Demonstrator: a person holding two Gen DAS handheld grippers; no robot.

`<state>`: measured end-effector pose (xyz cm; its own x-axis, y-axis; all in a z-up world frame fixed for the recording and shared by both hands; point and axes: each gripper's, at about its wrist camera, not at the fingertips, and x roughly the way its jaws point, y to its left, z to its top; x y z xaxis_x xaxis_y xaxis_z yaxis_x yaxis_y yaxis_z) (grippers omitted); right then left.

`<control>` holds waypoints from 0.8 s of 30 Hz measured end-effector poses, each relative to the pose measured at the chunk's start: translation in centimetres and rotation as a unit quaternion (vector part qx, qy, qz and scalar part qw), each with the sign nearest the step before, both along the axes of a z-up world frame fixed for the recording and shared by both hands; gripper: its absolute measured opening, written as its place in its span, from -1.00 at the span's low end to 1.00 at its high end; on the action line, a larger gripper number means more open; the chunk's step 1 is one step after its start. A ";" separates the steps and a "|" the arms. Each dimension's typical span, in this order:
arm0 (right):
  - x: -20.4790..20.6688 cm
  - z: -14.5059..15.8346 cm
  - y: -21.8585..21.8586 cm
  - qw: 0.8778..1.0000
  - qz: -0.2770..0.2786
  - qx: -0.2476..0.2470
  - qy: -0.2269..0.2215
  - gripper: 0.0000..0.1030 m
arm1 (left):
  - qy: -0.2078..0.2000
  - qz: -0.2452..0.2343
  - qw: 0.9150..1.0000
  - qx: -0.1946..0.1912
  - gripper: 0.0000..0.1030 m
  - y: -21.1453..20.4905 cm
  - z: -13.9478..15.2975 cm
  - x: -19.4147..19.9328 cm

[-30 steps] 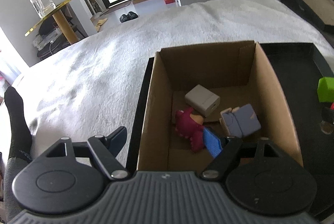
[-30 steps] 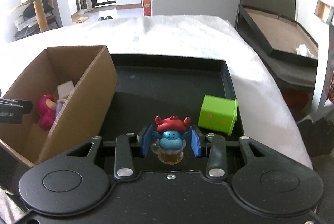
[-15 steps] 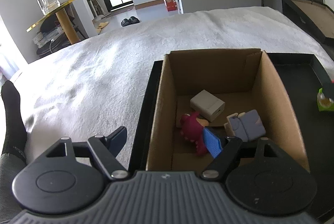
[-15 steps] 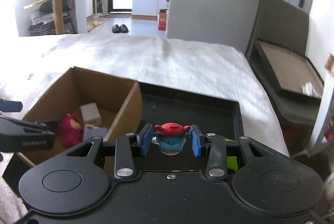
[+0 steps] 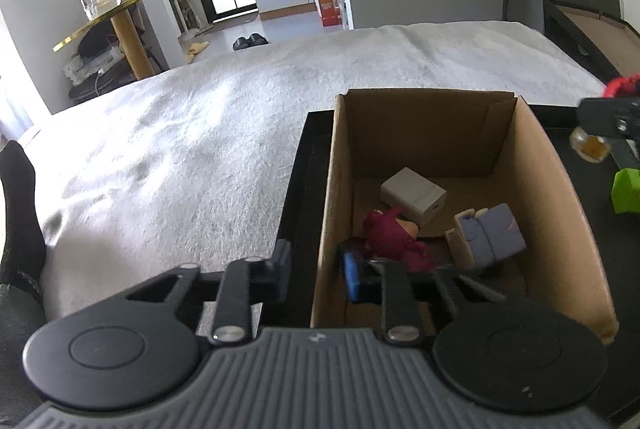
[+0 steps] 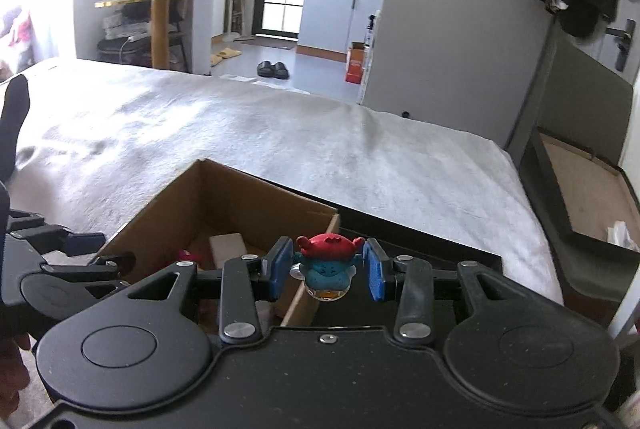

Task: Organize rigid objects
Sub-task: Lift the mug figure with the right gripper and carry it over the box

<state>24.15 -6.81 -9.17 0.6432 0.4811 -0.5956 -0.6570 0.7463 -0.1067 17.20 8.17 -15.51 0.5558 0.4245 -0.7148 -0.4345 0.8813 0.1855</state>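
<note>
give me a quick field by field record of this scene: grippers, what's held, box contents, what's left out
right hand-held gripper: shut on blue figurine with red cap, raised near the box's right wall
left hand-held gripper: straddling the left wall of the cardboard box, closing on it
box contents: white block, magenta figure, lavender block figure
left out: green block on black tray
surface: white blanket
</note>
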 end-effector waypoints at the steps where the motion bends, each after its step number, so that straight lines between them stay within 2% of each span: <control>1: -0.1 0.0 0.2 1.000 0.001 -0.002 -0.001 -0.25 | -0.002 -0.002 1.000 -0.005 -0.65 0.1 0.0 -0.1; 4: 0.0 -0.2 0.9 1.000 0.008 -0.010 -0.002 -0.25 | -0.008 -0.011 1.000 -0.007 -0.78 -0.1 -0.1 -0.1; 13: 0.0 -1.1 1.7 0.999 0.026 -0.029 0.002 -0.25 | -0.019 -0.011 1.000 -0.016 -0.80 0.2 -0.1 -0.4; 18: 0.0 -1.4 2.3 0.998 0.041 -0.043 -0.016 -0.25 | -0.028 -0.011 0.999 -0.020 -0.81 0.3 0.1 -0.5; 24: 0.3 -1.1 3.1 0.998 0.049 -0.036 -0.013 -0.25 | -0.031 -0.006 0.999 -0.033 -0.81 0.7 0.1 -0.6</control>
<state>24.45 -3.66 -10.23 0.6117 0.4983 -0.6144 -0.7220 0.6690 -0.1763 16.61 8.90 -15.37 0.6049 0.3707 -0.7047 -0.4325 0.8961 0.1000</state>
